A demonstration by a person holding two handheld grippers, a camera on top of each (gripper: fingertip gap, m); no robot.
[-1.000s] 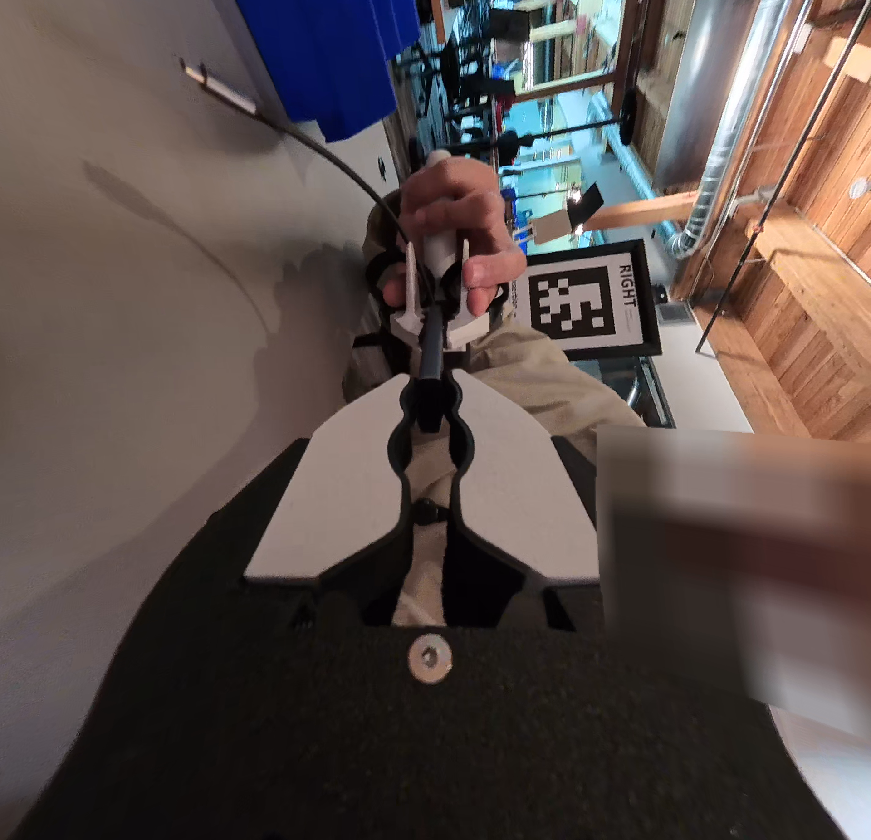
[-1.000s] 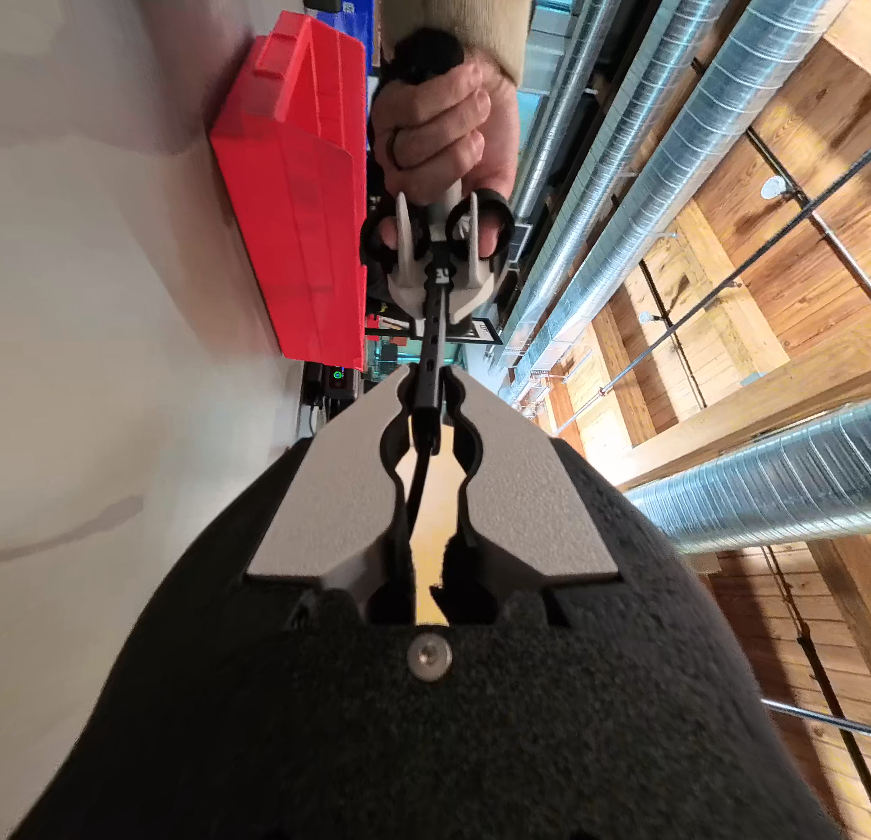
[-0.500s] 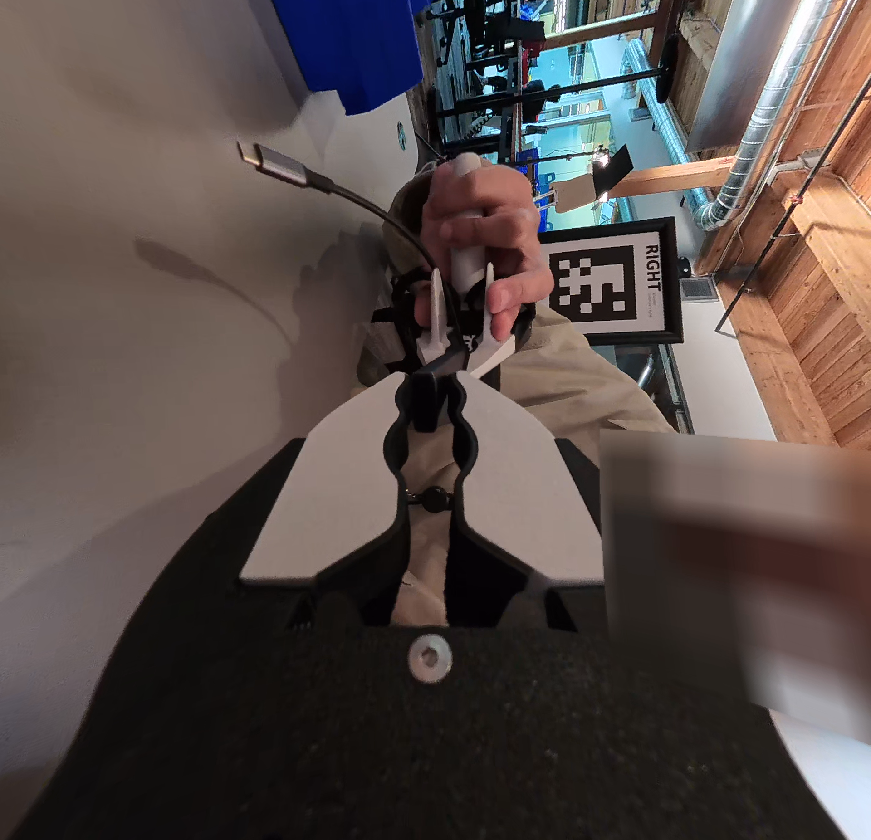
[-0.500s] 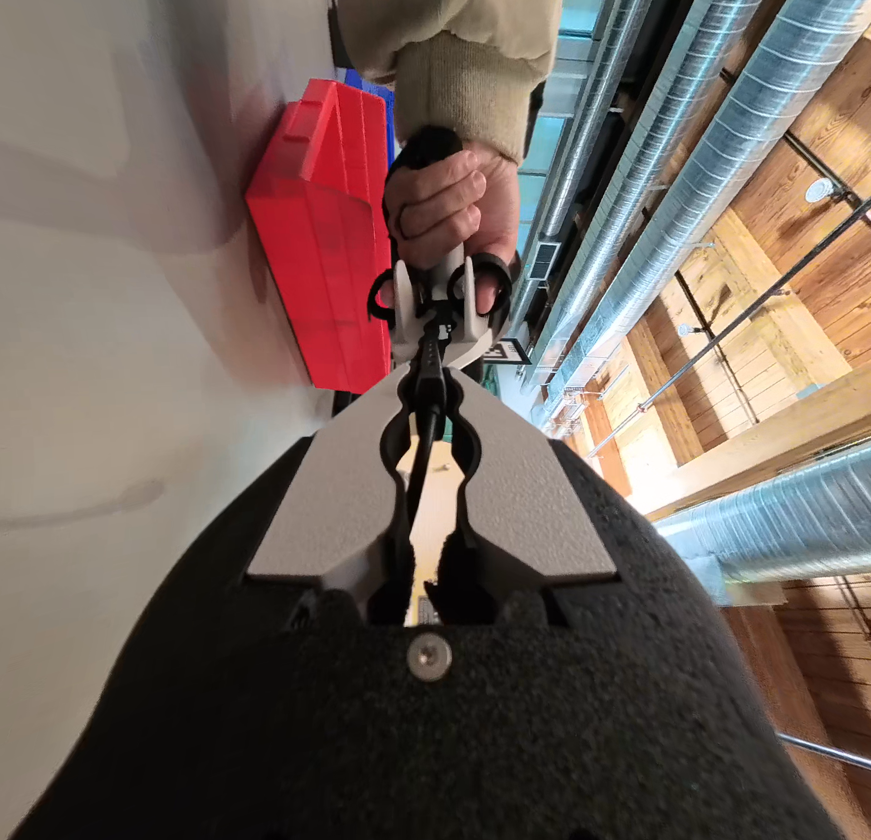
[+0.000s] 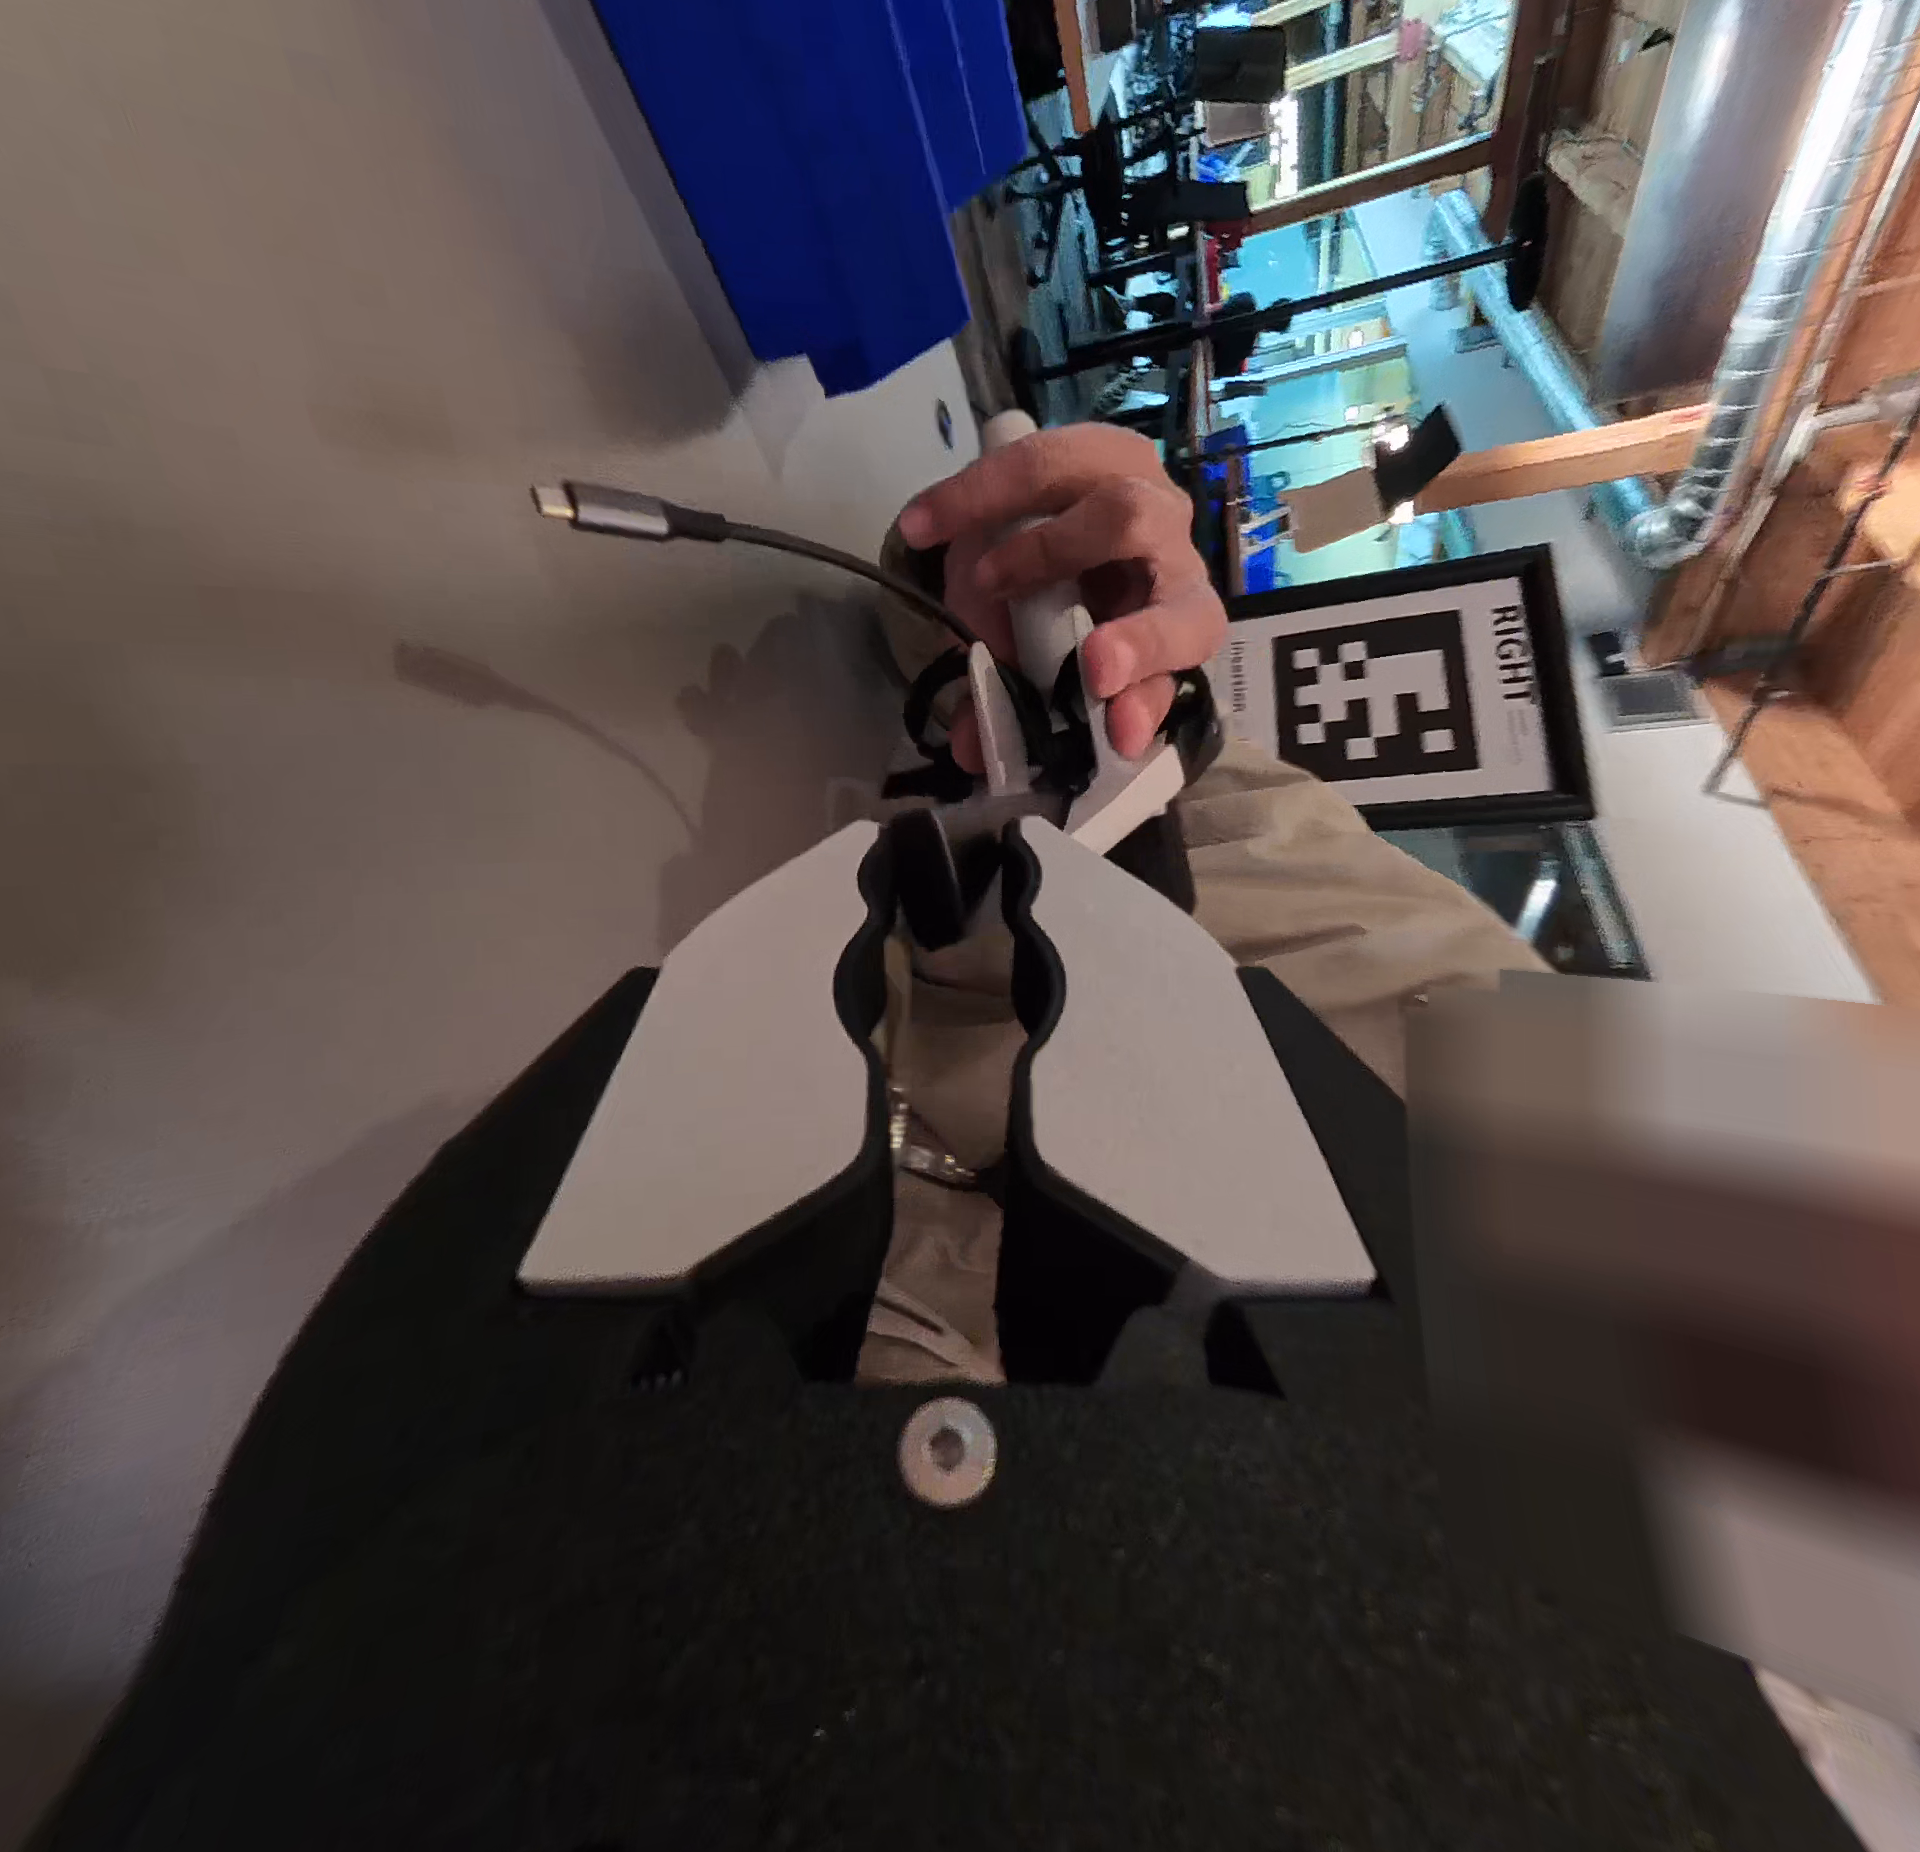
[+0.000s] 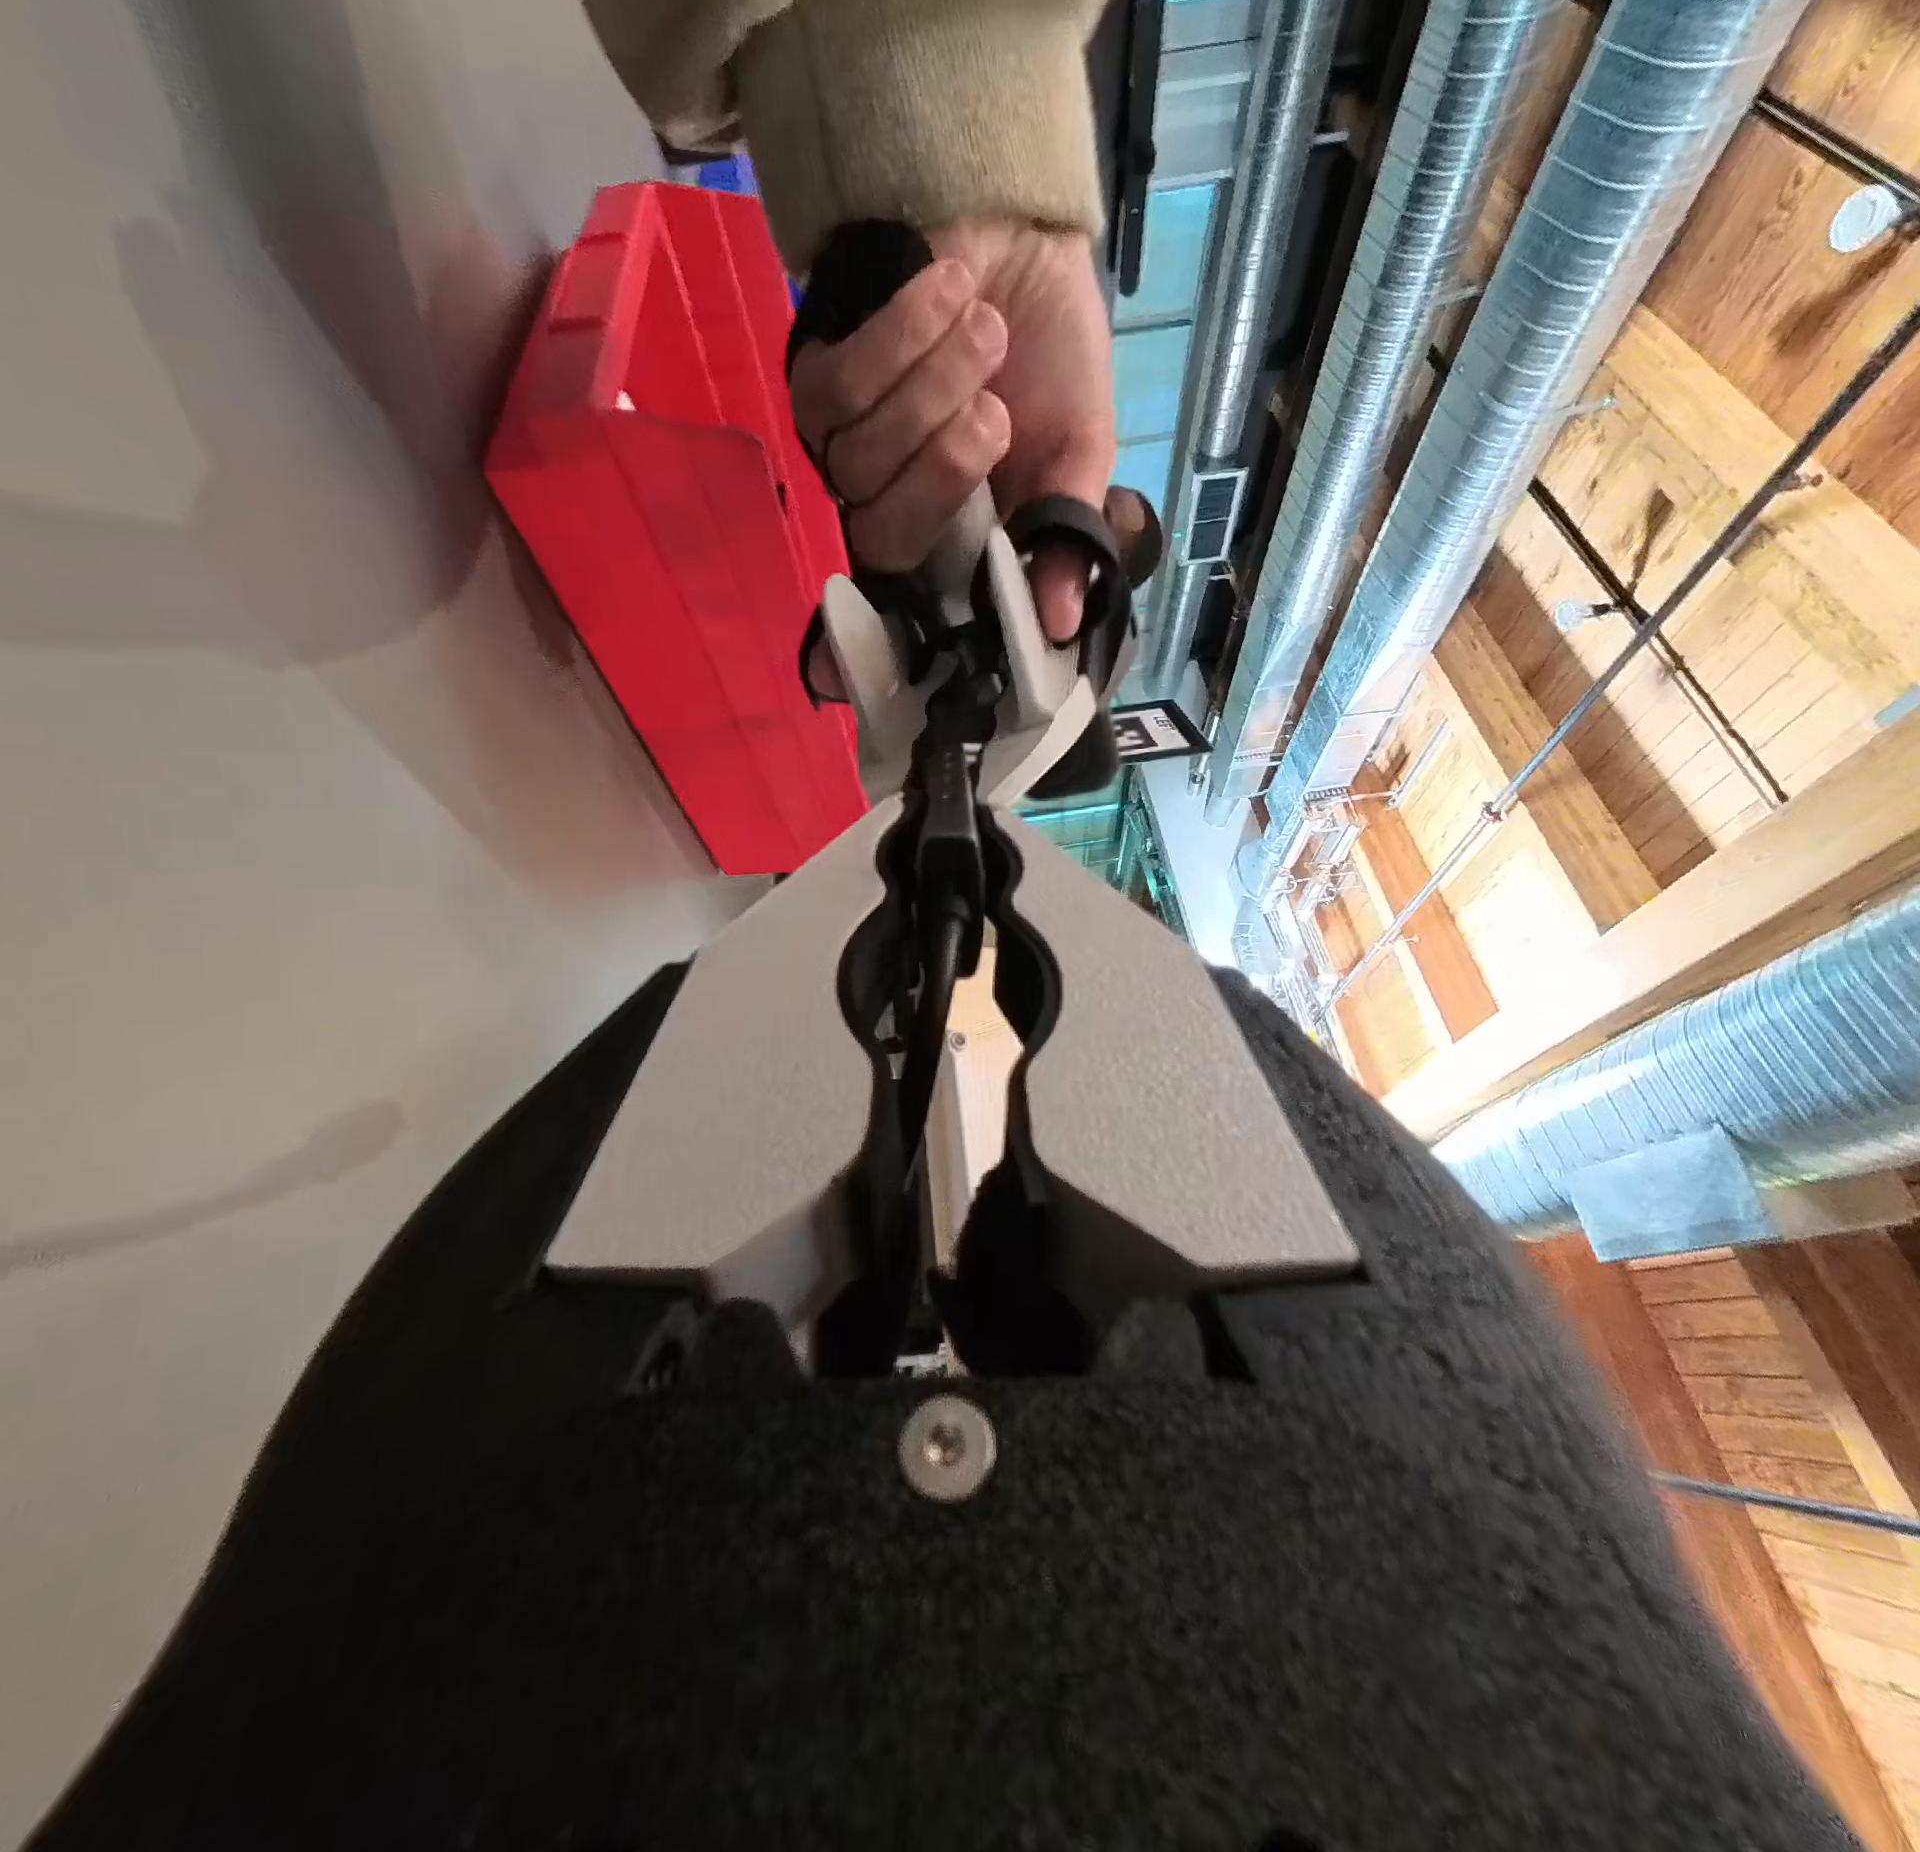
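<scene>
Holding tip to tip above the table (image 5: pixel 260 659): left tool (image 5: pixel 940 872) clenched on the black plug (image 5: pixel 928 893), right tool (image 6: pixel 940 852) clenched on the cable (image 6: pixel 930 992). Silver plug (image 5: pixel 613 511) hung free over the table. Judgement: best kept in line, no twist, firm pinch. Framed marker card (image 5: pixel 1403 690) past the table carried legible writing, not repeated.

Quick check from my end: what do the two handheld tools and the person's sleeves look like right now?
Both tools have pale grey wedge-shaped fingers with wavy black inner pads, on a black textured body with a silver bolt. The right tool, seen far off, shows a white grip, black finger loops and a framed black-and-white marker board. The sleeve is beige with a ribbed cuff.
</scene>
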